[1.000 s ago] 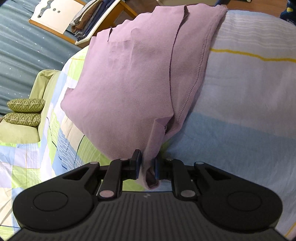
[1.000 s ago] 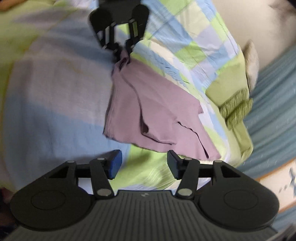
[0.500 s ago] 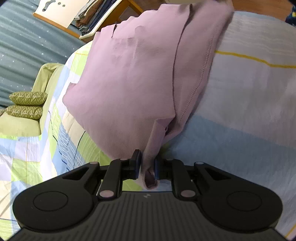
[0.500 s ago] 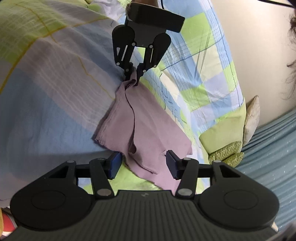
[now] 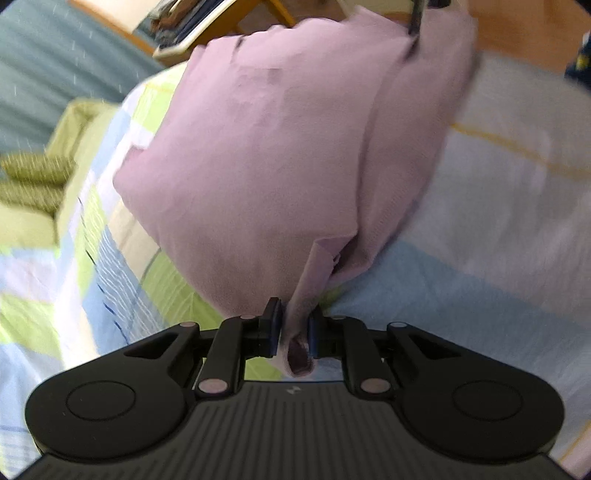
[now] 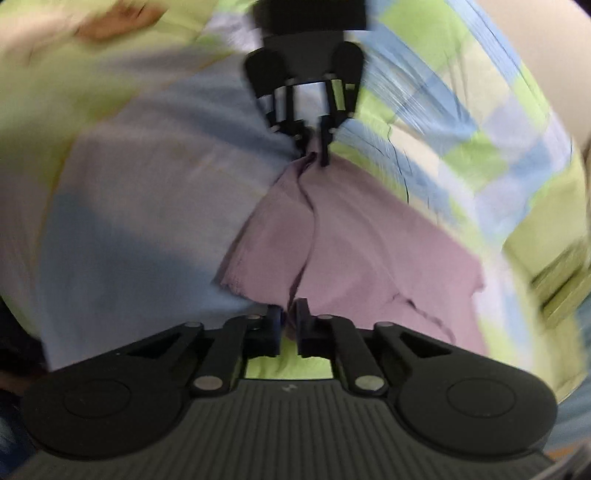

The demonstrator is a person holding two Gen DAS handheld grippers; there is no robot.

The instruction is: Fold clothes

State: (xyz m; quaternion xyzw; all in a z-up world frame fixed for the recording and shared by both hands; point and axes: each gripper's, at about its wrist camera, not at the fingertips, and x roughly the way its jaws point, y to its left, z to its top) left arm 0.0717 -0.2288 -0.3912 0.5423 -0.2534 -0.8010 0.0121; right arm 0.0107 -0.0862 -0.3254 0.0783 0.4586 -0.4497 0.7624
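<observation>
A mauve garment [image 5: 258, 155] lies partly folded on a patchwork bed cover [image 5: 498, 221]. My left gripper [image 5: 293, 326] is shut on a bunched corner of it at its near end. In the right wrist view the same garment [image 6: 351, 251] stretches between both grippers. My right gripper [image 6: 290, 323] is shut on the garment's edge closest to it. The left gripper [image 6: 314, 147] shows at the far end, pinching the opposite corner. Both views are blurred by motion.
Green patterned cushions [image 5: 33, 181] lie at the left edge of the bed. A wooden frame with stacked clothes [image 5: 195, 22] stands beyond the bed's far side. A blue-grey curtain or carpet [image 5: 55, 74] lies to the left.
My right gripper has moved in and closed on the near edge of the garment; it was open before. The left gripper keeps its hold, and the cloth is drawn tauter between them.
</observation>
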